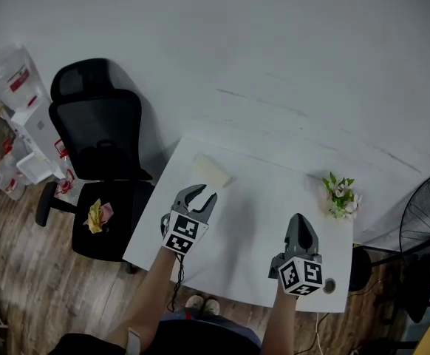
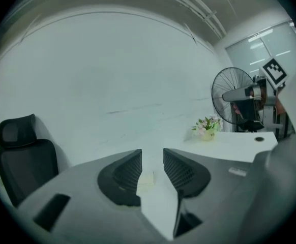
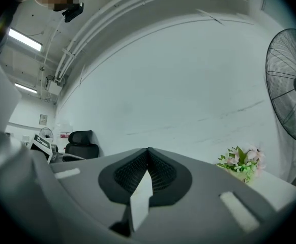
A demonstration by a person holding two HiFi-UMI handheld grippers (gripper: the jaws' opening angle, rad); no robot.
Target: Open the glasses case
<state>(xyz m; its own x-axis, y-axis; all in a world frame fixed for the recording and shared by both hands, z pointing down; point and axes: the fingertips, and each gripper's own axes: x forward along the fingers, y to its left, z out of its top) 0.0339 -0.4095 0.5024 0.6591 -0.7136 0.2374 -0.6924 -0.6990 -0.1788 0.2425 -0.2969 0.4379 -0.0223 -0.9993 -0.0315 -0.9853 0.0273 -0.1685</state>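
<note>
On table (image 1: 256,231): glasses case (image 1: 212,171) just ahead of L claw (image 1: 205,191), apart from it; flower pot (image 1: 340,197) ahead-right of R claw (image 1: 298,219), nr far R corner. Off table: chair (image 1: 97,139) left of L claw, fan (image 1: 425,231) well right of R claw.

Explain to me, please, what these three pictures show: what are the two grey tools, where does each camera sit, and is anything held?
There is no robot here: a person holds a two-jaw gripper in each hand. The head view comes from a camera on the person's head, looking down on a white table. The other two pictures come from cameras riding on the grippers, each looking along its own jaws. On the table lie a pale glasses case and a small pot of flowers. A black office chair stands beside it. The left gripper has its jaws apart and points toward the case without touching it. The right gripper has its jaws together on nothing. So nothing is held.
</note>
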